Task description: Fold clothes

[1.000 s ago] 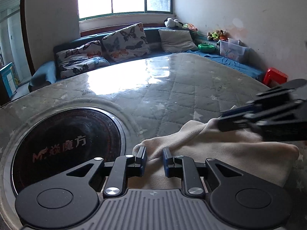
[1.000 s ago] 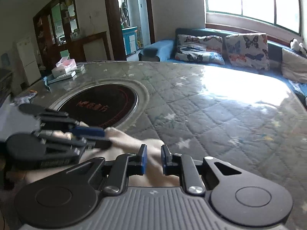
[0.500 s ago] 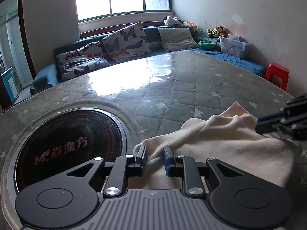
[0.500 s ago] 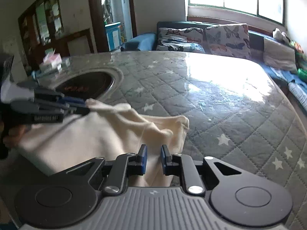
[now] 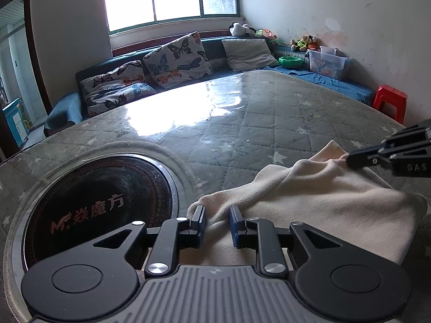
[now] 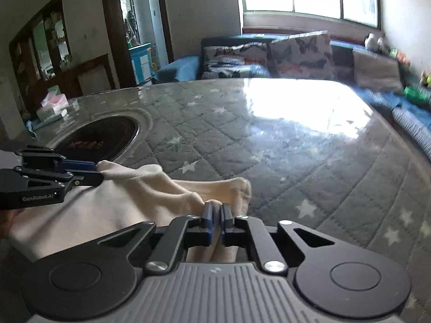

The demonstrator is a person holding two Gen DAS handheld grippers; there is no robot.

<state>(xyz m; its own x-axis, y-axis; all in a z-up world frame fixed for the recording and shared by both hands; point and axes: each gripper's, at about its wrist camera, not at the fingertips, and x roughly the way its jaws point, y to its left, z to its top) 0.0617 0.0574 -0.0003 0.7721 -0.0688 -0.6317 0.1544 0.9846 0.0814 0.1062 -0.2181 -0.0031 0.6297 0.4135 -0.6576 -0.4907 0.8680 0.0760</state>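
The soft cream cloth (image 5: 323,202) lies rumpled at the lower right of the left view, on the grey starry desk (image 5: 256,123). The right tongs (image 6: 214,212) pinch its edge. The left tongs (image 5: 217,215) are spread apart around a fold.

A cream garment (image 5: 309,202) lies on the table (image 5: 256,123), whose grey quilted cover carries white stars. The round inset plate (image 5: 99,202) is black with reddish lettering. Butterfly-print cushions (image 5: 177,56) line a blue sofa (image 5: 64,105); the stool (image 5: 390,99) is red.
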